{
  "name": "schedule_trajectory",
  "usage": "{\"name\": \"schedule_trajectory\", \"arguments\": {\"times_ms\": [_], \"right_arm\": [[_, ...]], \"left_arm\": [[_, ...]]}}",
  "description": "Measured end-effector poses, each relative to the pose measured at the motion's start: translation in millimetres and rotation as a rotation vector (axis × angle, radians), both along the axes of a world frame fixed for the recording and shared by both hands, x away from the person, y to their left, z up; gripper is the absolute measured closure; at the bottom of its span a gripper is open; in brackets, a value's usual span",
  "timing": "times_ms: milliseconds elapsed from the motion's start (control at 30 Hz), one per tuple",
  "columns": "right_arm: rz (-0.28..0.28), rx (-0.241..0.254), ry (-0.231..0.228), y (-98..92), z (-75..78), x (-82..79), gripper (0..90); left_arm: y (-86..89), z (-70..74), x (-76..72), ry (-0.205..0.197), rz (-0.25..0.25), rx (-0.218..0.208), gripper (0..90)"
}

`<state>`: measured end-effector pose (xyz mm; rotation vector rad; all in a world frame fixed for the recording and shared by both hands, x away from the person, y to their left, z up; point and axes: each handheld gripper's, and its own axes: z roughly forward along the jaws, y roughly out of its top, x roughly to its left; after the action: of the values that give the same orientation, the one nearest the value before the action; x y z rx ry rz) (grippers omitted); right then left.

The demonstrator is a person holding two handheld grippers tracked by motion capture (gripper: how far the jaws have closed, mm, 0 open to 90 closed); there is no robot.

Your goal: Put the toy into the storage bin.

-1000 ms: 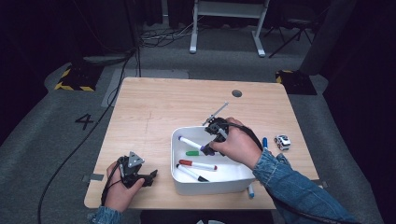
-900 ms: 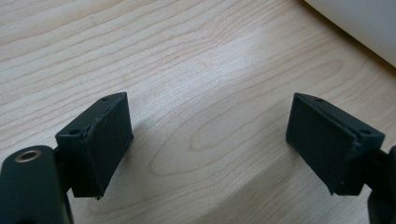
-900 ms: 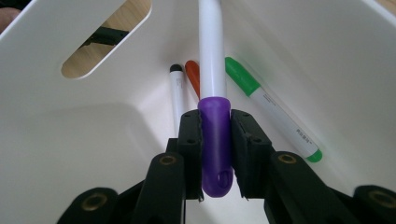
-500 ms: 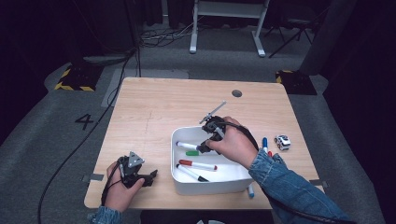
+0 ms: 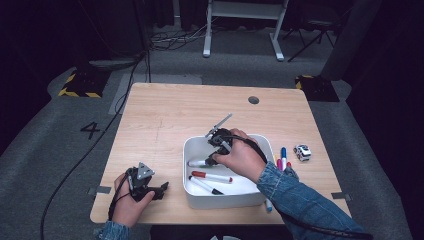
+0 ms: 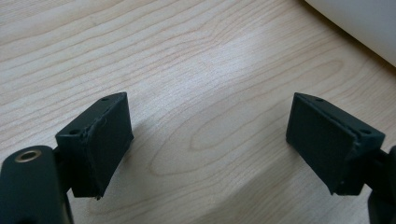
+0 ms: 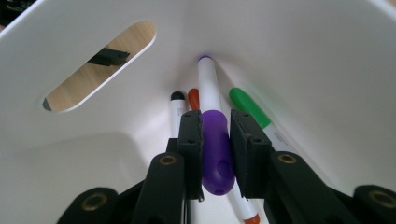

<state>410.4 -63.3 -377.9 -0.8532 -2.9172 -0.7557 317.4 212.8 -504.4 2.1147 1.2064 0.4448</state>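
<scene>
A white bin stands on the wooden table, right of centre. Inside it my right gripper points toward the bin's left wall. In the right gripper view that gripper is shut on a purple marker, whose far end touches the bin's inner corner. Under and beside it lie a green marker, a black-capped marker and a red-capped one. My left gripper rests on the table at the front left, open, with only bare wood between its pads.
Several more markers lie on the table just right of the bin, and a small toy car sits beyond them. The bin's wall has a handle slot. A bin corner lies just ahead of the left gripper.
My right hand has shifted slightly to the left inside the bin with the purple marker. The left hand has stayed where it was.
</scene>
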Motion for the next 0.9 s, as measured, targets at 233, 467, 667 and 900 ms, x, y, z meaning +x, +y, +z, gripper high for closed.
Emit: {"name": "schedule_trajectory", "arguments": {"times_ms": [233,467,667,900], "right_arm": [[0.010,-0.037,0.009,0.5,-7.6,0.7,75.0],[0.004,-0.059,0.027,-5.1,-15.4,3.1,74.1],[0.001,-0.038,0.013,-11.7,-14.3,1.1,61.5],[-0.016,0.068,-0.026,-32.1,8.9,-10.4,58.9]], "left_arm": [[0.0,0.0,0.0,0.000,0.000,0.000,14.6],[0.0,0.0,0.0,0.000,0.000,0.000,14.6],[0.0,0.0,0.0,0.001,-0.001,-0.001,14.6],[0.0,0.0,0.0,0.001,0.000,-0.001,14.6]]}}
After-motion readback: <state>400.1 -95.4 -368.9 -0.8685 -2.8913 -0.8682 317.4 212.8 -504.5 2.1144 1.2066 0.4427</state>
